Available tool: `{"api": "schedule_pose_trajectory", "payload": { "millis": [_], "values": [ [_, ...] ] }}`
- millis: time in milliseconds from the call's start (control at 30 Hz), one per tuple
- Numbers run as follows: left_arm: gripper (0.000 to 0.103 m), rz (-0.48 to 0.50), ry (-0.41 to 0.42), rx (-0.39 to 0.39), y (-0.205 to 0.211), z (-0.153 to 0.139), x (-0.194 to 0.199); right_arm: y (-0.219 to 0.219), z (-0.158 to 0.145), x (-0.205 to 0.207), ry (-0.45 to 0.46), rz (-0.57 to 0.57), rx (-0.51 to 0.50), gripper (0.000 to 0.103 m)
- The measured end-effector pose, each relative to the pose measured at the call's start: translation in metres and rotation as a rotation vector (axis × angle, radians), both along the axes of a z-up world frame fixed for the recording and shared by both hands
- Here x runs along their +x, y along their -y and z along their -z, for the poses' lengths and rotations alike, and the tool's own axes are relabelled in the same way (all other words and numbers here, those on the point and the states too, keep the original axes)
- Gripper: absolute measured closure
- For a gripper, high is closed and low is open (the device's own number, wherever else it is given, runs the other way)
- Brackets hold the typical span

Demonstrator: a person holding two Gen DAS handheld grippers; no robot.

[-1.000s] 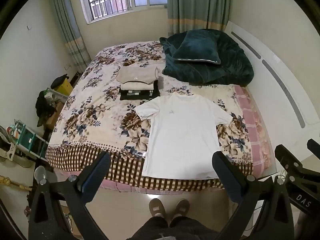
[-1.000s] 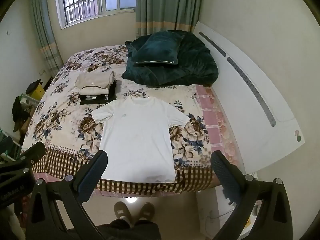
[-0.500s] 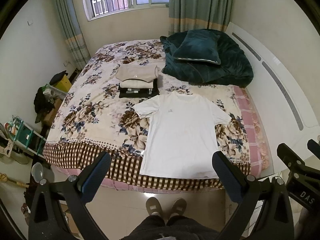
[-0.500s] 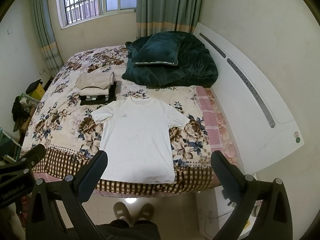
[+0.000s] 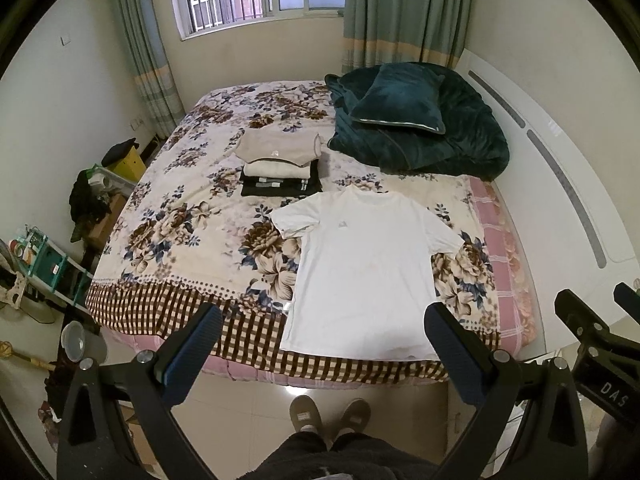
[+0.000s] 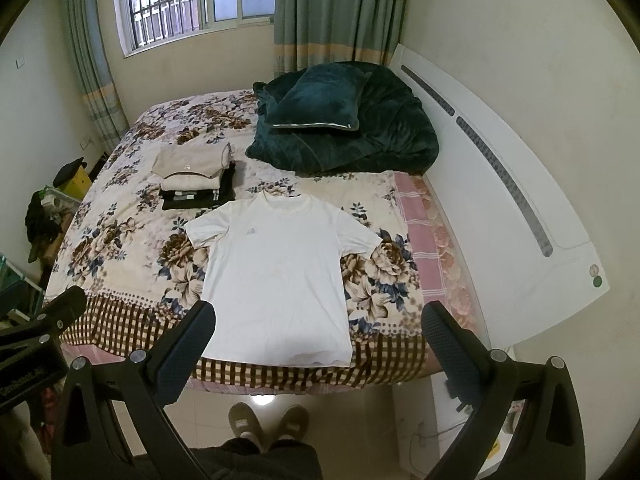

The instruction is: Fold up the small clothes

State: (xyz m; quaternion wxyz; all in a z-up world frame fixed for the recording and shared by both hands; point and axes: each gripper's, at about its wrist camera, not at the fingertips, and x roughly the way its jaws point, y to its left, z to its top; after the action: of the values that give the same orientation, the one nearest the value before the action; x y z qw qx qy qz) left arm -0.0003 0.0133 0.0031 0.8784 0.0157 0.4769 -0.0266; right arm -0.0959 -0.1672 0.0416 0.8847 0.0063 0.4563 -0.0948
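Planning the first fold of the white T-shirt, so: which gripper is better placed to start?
Right, narrowly. In its view the white T-shirt sits centred between its open fingers, hem near the bed's edge; the left gripper sees it offset toward its right finger. Both hang short of the bed.

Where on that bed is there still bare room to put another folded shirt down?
The widest free patch is the floral bedspread left of the white T-shirt, in front of the folded stack. Another lies behind the stack, toward the window. The right side is crowded: the dark green blanket and pillow fill the far corner.
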Motion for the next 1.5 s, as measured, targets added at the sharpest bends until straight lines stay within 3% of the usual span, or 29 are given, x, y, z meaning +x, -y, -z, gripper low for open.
{"api": "schedule_pose_trajectory", "payload": {
  "millis": [1200, 1500],
  "values": [
    [0.000, -0.005, 0.034, -0.021, -0.012, -0.007, -0.006, -0.004, -0.013, 0.002, 0.028, -0.013, -0.004, 0.000],
    [0.000, 0.001, 0.061, 0.003, -0.016, 0.003, 0.021, -0.004, -0.008, 0.011, 0.011, 0.004, 0.002, 0.000]
  ]
}}
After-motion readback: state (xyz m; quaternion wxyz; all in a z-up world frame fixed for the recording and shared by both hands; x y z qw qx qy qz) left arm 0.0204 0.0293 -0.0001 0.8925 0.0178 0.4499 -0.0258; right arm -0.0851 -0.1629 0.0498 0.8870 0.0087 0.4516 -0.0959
